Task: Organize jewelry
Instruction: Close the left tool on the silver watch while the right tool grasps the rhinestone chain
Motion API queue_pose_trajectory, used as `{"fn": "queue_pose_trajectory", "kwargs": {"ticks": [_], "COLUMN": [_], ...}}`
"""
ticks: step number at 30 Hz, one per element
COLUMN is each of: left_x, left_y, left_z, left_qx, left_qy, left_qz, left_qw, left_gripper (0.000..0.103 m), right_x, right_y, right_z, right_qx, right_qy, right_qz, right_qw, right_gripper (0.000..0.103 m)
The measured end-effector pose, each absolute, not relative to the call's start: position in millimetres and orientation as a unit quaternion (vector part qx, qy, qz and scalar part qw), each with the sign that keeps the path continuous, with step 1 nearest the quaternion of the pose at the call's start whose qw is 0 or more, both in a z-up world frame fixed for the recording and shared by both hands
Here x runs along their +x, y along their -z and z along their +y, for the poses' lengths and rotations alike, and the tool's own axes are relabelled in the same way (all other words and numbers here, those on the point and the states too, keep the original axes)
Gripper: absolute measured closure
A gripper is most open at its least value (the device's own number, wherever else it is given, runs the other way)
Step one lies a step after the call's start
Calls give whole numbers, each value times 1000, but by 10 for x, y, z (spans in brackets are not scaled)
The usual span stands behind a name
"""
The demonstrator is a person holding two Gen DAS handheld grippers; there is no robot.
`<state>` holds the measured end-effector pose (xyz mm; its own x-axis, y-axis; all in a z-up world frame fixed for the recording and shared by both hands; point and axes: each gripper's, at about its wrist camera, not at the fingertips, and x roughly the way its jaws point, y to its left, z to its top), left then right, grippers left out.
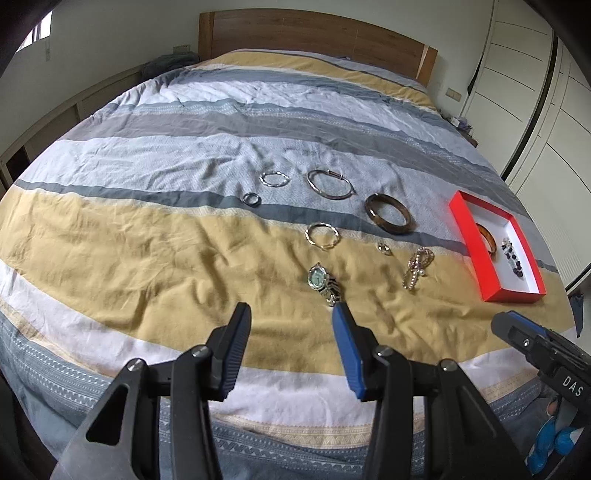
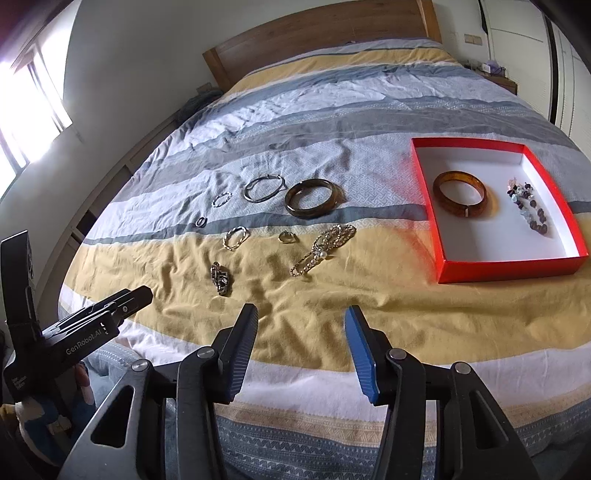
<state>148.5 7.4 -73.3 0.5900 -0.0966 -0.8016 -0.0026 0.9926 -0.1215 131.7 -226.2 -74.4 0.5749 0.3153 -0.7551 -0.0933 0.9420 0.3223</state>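
Observation:
Several pieces of jewelry lie on the striped bedspread: a wristwatch [image 1: 322, 281] [image 2: 220, 282], a pearl chain [image 1: 417, 266] [image 2: 322, 248], a dark bangle [image 1: 388, 213] [image 2: 311, 197], a thin metal bangle [image 1: 330, 184] [image 2: 263, 188] and small rings. A red box [image 1: 476, 247] [image 2: 506, 271] with a white inside holds an amber bangle [image 2: 459, 194] and a purple bead bracelet [image 2: 530, 208]. My left gripper [image 1: 291, 317] is open and empty just short of the watch. My right gripper [image 2: 301, 319] is open and empty above the yellow stripe, in front of the chain.
The wooden headboard [image 1: 314, 35] stands at the far end. White wardrobe doors [image 1: 535, 92] line the right side. A low shelf [image 1: 55, 122] runs along the left wall under a window [image 2: 22, 96]. The right gripper's body [image 1: 543, 347] shows at the left view's right edge.

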Motion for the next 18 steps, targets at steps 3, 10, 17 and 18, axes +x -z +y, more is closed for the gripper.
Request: {"fn": "queue_pose_trajectory", "kwargs": {"ticks": [3, 10, 17, 18], "left_x": [1612, 1887, 2111, 2139], "left_y": [837, 1053, 1326, 1364], "left_z": [31, -84, -167, -173], "left_qx": [-62, -72, -71, -69], "left_qy": [34, 46, 45, 44], "left_qz": [461, 476, 496, 498], "left_qw": [885, 875, 865, 863], "left_gripper": [59, 59, 59, 59], "right_x": [1456, 1742, 2001, 2036], "right_y": [831, 1020, 1200, 1232], "right_z": [-2261, -2212, -2202, -2204], "right_qx": [125, 124, 128, 130], "right_qy": [-121, -131, -132, -133], "right_qz": [454, 470, 482, 485], "right_qw": [874, 864, 856, 855], "right_gripper": [54, 53, 54, 54]}}
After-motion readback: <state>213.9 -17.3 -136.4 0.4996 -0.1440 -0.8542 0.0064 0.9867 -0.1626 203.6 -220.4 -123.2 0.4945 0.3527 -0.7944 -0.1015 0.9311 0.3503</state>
